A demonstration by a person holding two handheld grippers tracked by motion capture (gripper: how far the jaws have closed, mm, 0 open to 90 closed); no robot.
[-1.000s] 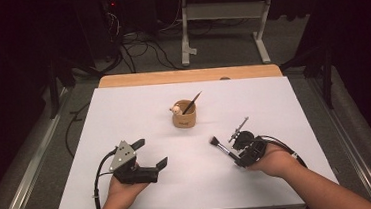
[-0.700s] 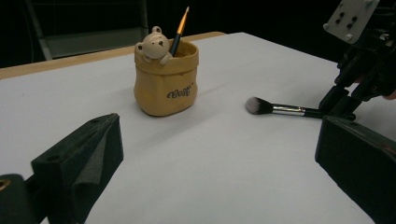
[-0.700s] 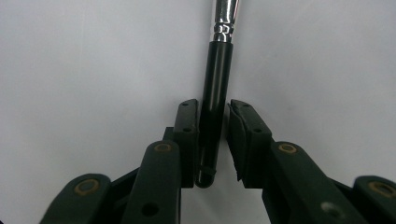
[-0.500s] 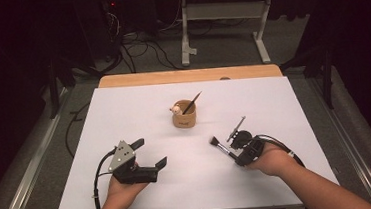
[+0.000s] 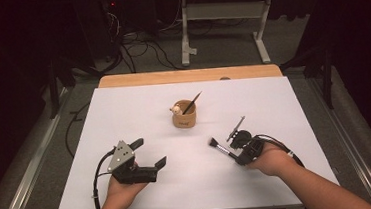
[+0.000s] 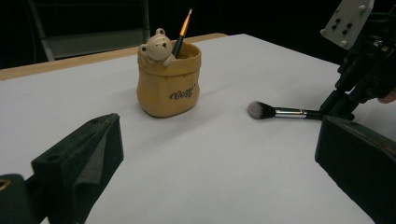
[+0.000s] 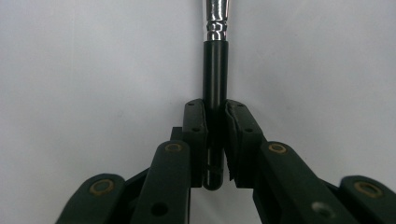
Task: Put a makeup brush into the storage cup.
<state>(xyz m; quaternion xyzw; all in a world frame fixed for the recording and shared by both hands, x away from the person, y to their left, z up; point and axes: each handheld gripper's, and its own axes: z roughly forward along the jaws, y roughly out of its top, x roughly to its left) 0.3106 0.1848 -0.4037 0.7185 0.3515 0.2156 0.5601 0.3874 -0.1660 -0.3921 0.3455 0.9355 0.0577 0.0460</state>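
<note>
Right gripper [image 7: 215, 140] clenched on the black handle end of a slim makeup brush with silver ferrule and grey-white bristles [image 6: 275, 111]; brush lies flat on the white table [image 5: 124, 114], right of the tan bear-faced pouch-shaped holder [image 5: 184, 118] with an orange-tipped pencil brush [image 5: 192, 104] in it; left gripper [image 5: 147, 155] released, jaws wide, holding nothing; brush likely light, stiff, smooth and slippery; grip on the handle looks right, bristles soft, avoid them.
</note>
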